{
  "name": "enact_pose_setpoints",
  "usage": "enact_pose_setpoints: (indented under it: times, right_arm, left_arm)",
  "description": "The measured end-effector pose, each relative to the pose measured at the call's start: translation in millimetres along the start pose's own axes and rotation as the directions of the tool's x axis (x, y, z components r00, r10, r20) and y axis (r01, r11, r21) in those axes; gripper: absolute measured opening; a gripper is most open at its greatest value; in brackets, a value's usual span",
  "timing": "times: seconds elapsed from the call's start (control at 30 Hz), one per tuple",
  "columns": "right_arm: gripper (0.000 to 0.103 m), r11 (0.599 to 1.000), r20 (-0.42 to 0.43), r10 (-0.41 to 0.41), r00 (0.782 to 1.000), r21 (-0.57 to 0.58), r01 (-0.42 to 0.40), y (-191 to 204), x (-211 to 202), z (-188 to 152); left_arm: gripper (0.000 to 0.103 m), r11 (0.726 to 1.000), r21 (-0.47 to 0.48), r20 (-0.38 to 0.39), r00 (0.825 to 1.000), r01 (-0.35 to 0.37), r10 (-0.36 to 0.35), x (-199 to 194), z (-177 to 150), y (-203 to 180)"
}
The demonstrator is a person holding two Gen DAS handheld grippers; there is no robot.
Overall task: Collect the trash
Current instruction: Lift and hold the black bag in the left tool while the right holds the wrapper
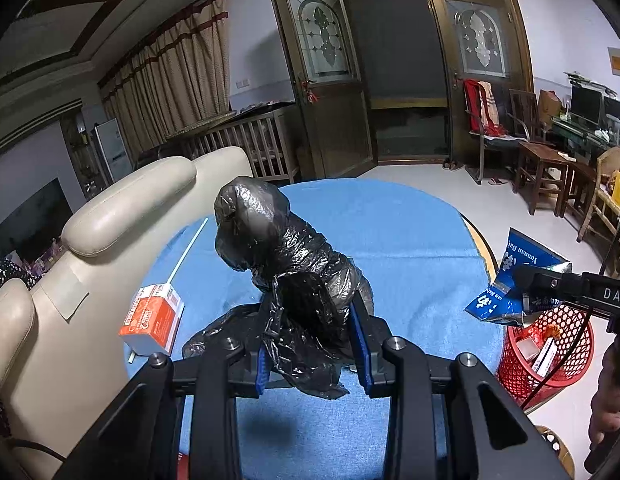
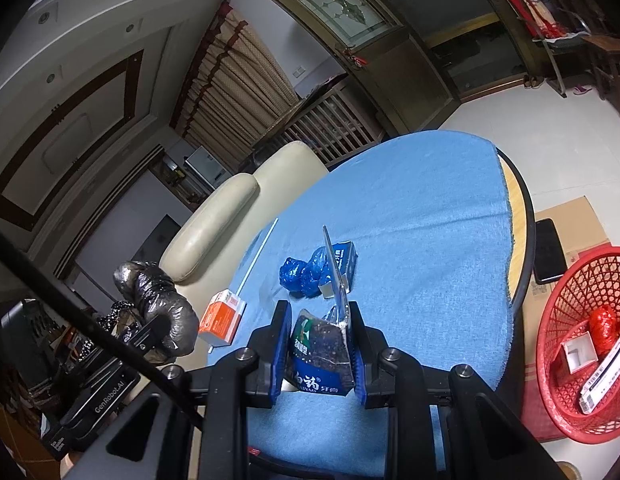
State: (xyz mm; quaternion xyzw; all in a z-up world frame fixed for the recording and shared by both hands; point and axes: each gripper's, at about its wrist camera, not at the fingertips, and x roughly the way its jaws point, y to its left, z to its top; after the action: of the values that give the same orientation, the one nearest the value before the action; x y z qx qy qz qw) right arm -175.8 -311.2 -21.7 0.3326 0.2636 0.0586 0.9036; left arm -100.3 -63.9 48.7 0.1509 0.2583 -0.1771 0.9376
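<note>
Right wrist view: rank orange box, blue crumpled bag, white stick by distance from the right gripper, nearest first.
From the right gripper, which is shut on a blue packet:
1. Blue crumpled bag, just ahead of the fingertips.
2. Orange box, off to the left near the cloth's edge.
3. White stick, beyond the box, running away up-left.

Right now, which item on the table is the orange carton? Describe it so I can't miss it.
On the blue cloth, look to the edge beside the cream sofa. The orange carton lies there at the white stick's near end, the only orange-and-white box.
</note>
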Motion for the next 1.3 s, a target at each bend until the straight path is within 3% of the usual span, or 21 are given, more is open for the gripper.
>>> enact_pose_setpoints:
  times: [1.07,1.17,1.3]
  right_arm:
    - [0.029,0.998,0.015,-0.020,1.000,0.064,0.019,-12.3,-17.8,-1.6]
    - [0.029,0.997,0.021,-0.044,0.999,0.059,0.043,-14.5,-21.6,-2.6]
    - [0.029,0.990,0.050,-0.140,0.989,-0.007,0.141,-6.2,-28.0,-6.2]
  left_arm:
    - [0.035,0.997,0.072,-0.038,0.999,0.040,-0.037,18.5,2.2,-15.6]
    - [0.036,0.996,0.081,-0.045,0.998,0.044,-0.040,21.7,2.6,-17.1]
    - [0.036,0.995,0.091,-0.054,0.998,0.049,-0.044,27.0,1.7,-17.5]
